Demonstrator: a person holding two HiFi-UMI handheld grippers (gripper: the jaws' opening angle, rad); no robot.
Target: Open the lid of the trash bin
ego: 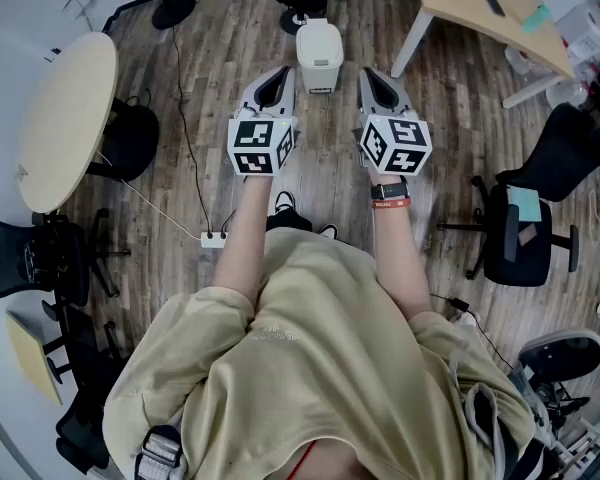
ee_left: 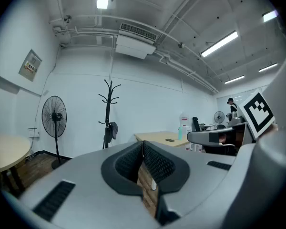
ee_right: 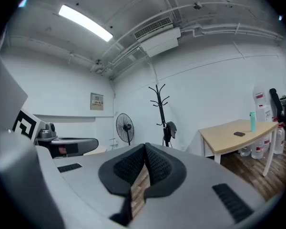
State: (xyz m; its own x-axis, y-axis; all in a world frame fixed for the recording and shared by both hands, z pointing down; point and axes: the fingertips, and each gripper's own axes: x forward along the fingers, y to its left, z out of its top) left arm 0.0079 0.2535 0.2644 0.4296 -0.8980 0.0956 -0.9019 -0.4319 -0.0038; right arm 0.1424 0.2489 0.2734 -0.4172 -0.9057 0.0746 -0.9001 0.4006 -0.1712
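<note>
Lid (ego: 320, 36) of white plastic trash bin (ego: 320, 68), upper centre, should be approached squarely; left gripper (ego: 278, 78) and right gripper (ego: 375, 80) are seen closed, empty

left tongs (ego: 278, 78) and right tongs (ego: 373, 80) held out forward side by side, both jaws closed, empty

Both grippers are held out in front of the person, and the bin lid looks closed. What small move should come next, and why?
Probably tilt the right gripper down and bring it forward toward the lid of the trash bin. The lid is shut, the bin stands on the floor beyond both grippers, and neither gripper view shows it. The left gripper and the right one have jaws together, holding nothing.
</note>
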